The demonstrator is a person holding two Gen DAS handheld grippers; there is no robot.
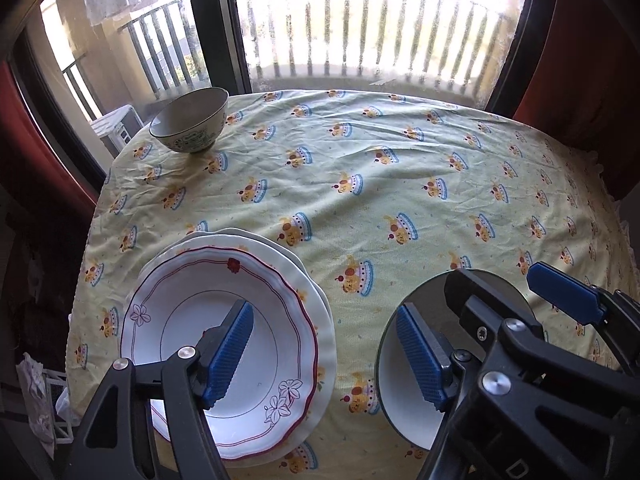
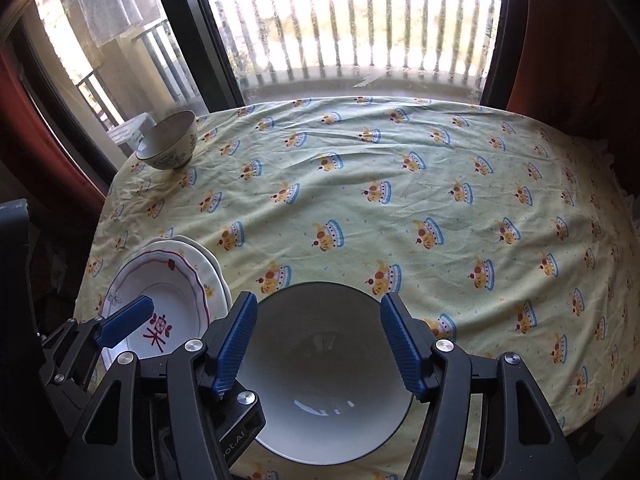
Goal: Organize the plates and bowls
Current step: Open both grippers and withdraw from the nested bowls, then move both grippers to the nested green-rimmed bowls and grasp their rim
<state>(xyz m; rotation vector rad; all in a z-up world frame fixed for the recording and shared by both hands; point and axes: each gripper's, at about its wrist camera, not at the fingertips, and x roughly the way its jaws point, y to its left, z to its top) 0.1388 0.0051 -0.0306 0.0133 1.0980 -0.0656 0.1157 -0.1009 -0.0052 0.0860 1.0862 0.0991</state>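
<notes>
A stack of scalloped white plates point(image 1: 280, 264) lies at the table's near left; the top one has a red rim line and flower prints. My left gripper point(image 1: 324, 356) hangs open above the table, one pad over the top plate, the other over the rim of a large white bowl point(image 2: 328, 412). The right gripper point(image 2: 320, 348) stands open over that bowl, nothing pressed between its pads. A blue pad of its fingers point(image 1: 564, 294) shows in the left wrist view. A small patterned bowl point(image 1: 190, 120) sits upright at the far left corner.
A yellow tablecloth with printed crowns point(image 2: 400, 160) covers the table, which ends at a window and balcony railing point(image 2: 360, 28). Red curtains point(image 1: 580, 60) hang on both sides. The stack of plates point(image 2: 168, 280) lies just left of the white bowl.
</notes>
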